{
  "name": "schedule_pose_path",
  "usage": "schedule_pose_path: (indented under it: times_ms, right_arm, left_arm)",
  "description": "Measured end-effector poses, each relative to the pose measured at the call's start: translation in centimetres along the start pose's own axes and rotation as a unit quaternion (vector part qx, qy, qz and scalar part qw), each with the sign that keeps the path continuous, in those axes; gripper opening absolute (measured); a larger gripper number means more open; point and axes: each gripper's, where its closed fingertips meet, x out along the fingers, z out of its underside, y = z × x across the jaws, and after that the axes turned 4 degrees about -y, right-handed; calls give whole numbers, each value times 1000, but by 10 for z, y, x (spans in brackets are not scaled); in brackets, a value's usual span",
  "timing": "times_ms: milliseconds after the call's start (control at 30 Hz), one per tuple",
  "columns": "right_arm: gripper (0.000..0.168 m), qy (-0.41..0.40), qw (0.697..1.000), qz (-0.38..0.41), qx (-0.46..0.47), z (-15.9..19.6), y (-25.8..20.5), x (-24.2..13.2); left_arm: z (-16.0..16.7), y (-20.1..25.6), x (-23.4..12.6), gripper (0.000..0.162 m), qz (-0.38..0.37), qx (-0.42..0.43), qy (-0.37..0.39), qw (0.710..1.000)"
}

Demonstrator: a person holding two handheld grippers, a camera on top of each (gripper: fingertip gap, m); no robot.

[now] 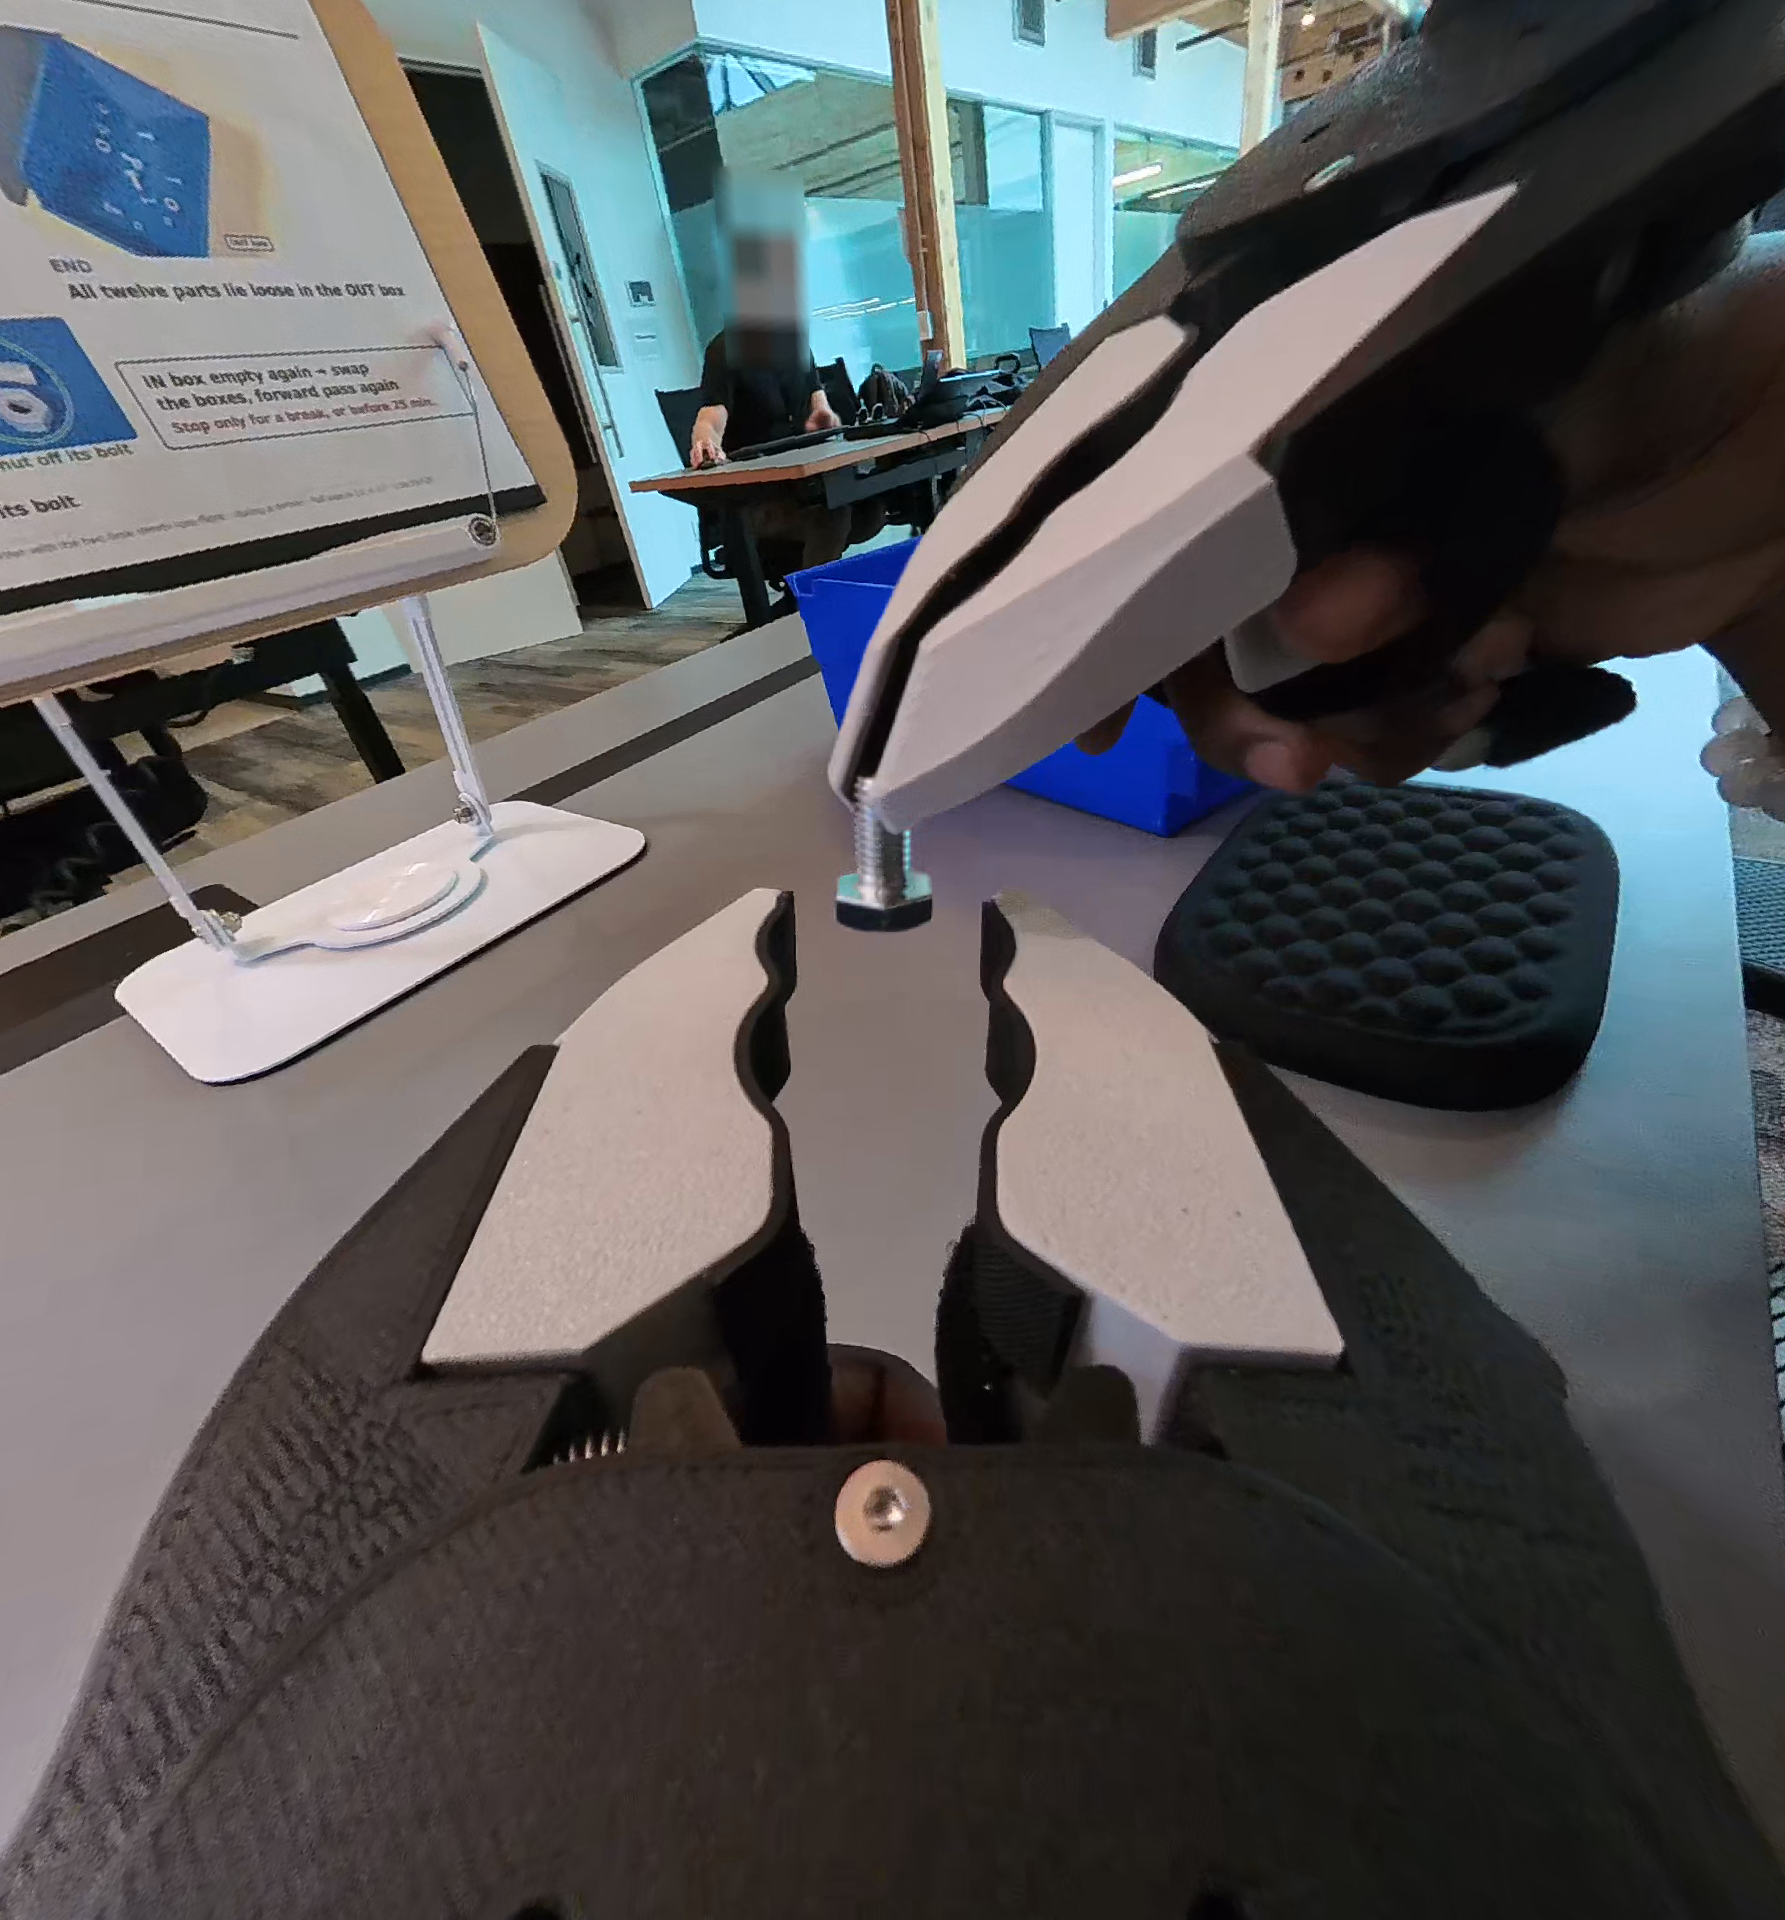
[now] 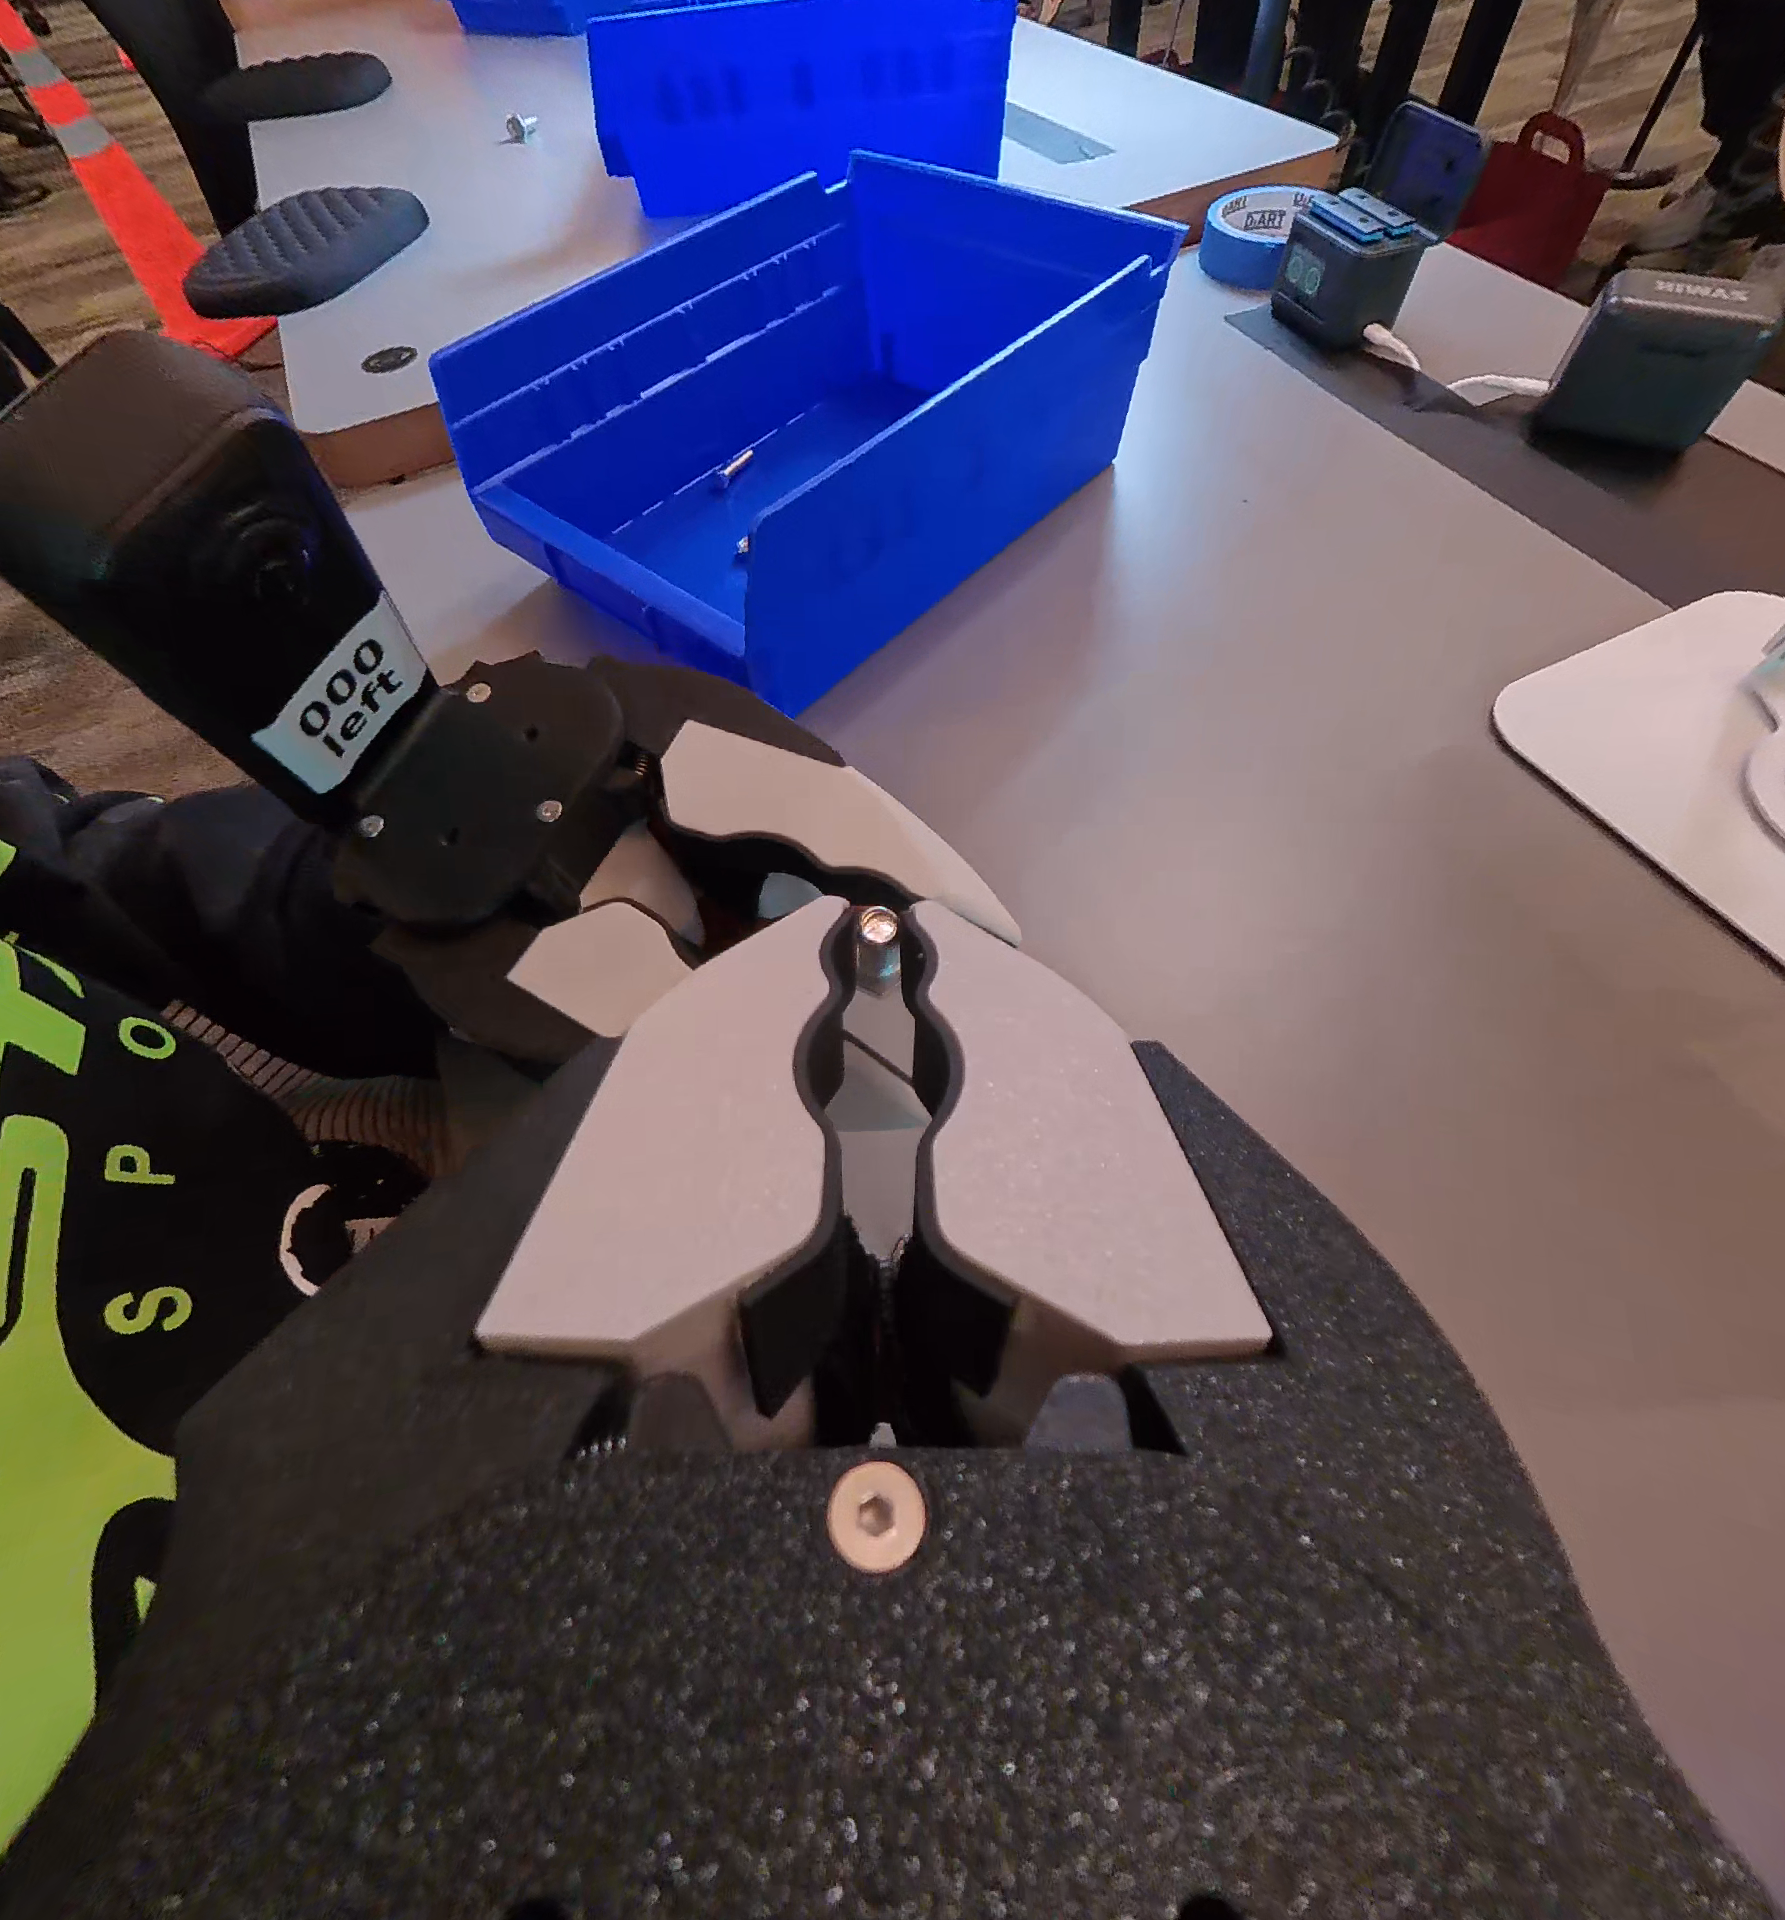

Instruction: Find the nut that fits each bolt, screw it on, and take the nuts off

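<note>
Your bolt (image 1: pixel 880 868) is a short silver hex-head one, hanging straight up and down just above centre in the left wrist view, head at the bottom and threaded end up top. The head looks like it's sitting just off the grey tabletop, though you can't really tell if it touches. In the right wrist view you see it end-on, a shiny round tip right at the middle of the frame. Two more small silver pieces lie loose on the floor of the blue bin (image 2: pixel 1023 416) in the upper middle; too small to say what they are.
</note>
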Motion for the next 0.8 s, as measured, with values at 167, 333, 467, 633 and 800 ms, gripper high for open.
schedule_pose_path:
  times_ms: [167, 333, 467, 633, 800]
  right_arm:
    - [8, -4, 1000, 1, -2, 4, 0, 2]
    - [8, -5, 1000, 2, 0, 5, 1, 4]
    - [8, -1, 1000, 2, 1, 5, 1, 4]
    - [8, 1, 1000, 9, 1, 4, 2, 3]
    - [8, 3, 1000, 9, 1, 3, 1, 2]
  left_arm:
    - [1, 1, 1, 27, 3, 0, -2, 1000]
    - [1, 1, 1, 23, 4, -3, -2, 1000]
    - [2, 1, 2, 20, 4, -6, -2, 1000]
    - [2, 0, 2, 19, 4, -13, -2, 1000]
    - [2, 0, 1, 15, 6, -12, 0, 1000]
